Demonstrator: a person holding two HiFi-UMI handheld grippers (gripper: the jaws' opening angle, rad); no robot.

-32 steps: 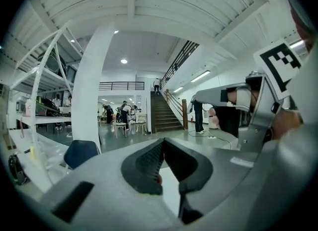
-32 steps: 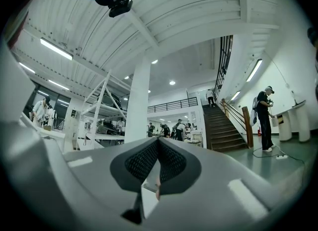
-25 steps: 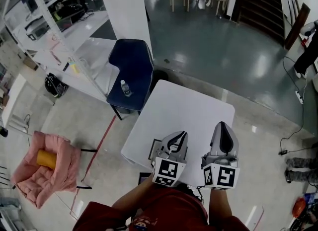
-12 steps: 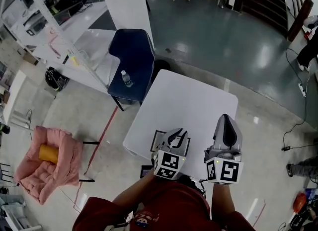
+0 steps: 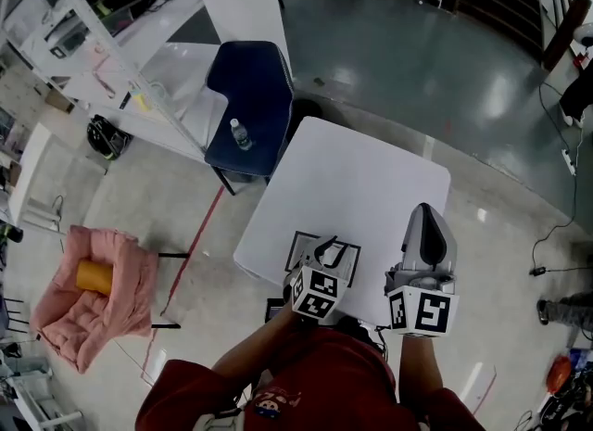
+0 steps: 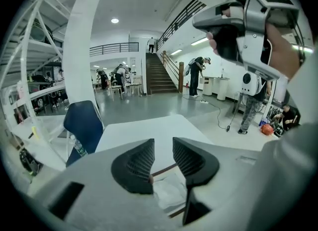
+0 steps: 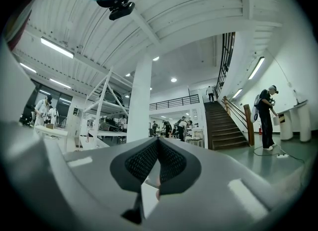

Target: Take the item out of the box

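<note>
A shallow dark-rimmed box [image 5: 297,239] lies at the near left corner of the white table [image 5: 361,188]. In the left gripper view its brown rim [image 6: 164,169] frames a white crumpled item [image 6: 169,193] inside. My left gripper [image 5: 330,247] hangs tilted down just over the box. Its jaws [image 6: 163,143] have just been opening; they stand a little apart with nothing between them, the item below. My right gripper [image 5: 424,232] hovers over the table's near right side, level, jaws [image 7: 158,143] shut on nothing.
A blue chair [image 5: 248,95] with a water bottle [image 5: 240,133] on its seat stands at the table's far left. A pink chair [image 5: 111,299] carrying an orange roll [image 5: 94,276] is on the floor to the left. The right gripper [image 6: 248,21] and hand loom at upper right.
My left gripper has sunk toward the box and tipped downward, and its jaws have parted from shut. The right gripper has stayed where it was.
</note>
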